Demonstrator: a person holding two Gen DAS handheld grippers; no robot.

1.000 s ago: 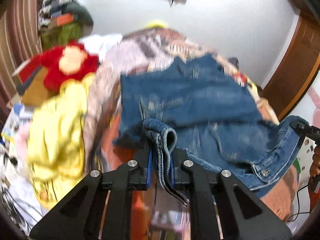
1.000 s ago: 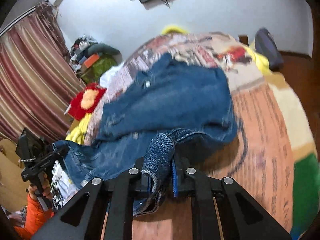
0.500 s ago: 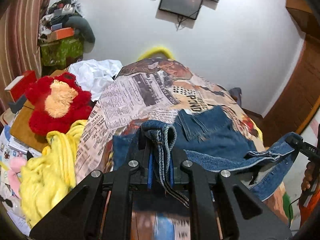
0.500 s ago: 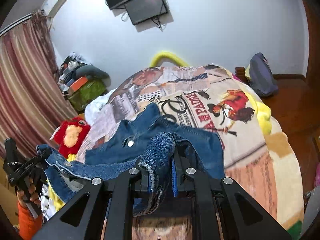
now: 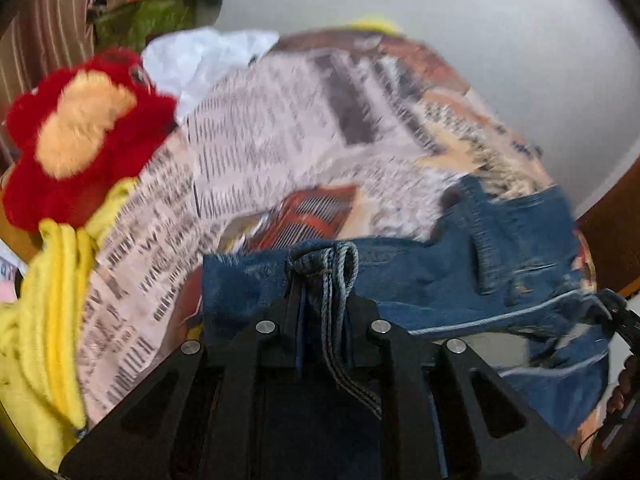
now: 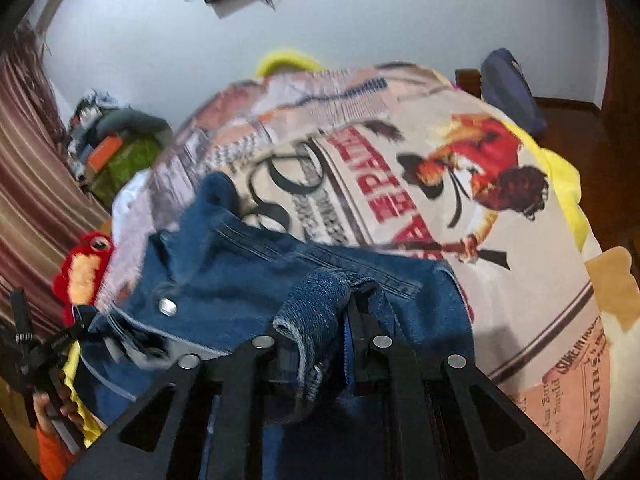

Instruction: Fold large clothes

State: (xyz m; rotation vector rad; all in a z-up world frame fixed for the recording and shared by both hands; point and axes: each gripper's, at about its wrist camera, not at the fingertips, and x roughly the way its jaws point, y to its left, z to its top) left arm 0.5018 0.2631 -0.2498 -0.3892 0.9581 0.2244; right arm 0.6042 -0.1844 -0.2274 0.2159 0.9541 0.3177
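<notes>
My left hand-held gripper is opening, a denim jacket hem between its jaws. My right hand-held gripper clamps another fold above the bed.

- Carried forward over the bed: denim jacket, a second ago spread wide across the blanket, now doubled over on itself, far part alone lying flat.
- Raised hem edge, stretched between both grippers, brought nearer the collar end than half a second ago.
- Opening now: left gripper, fingers parting slightly around the folded hem seam between them, tighter a moment earlier.
- Tipped lower than half a second ago: both views, with less wall and more blanket print.
- Seen closer and larger at the left edge: red plush toy and yellow cloth.
</notes>
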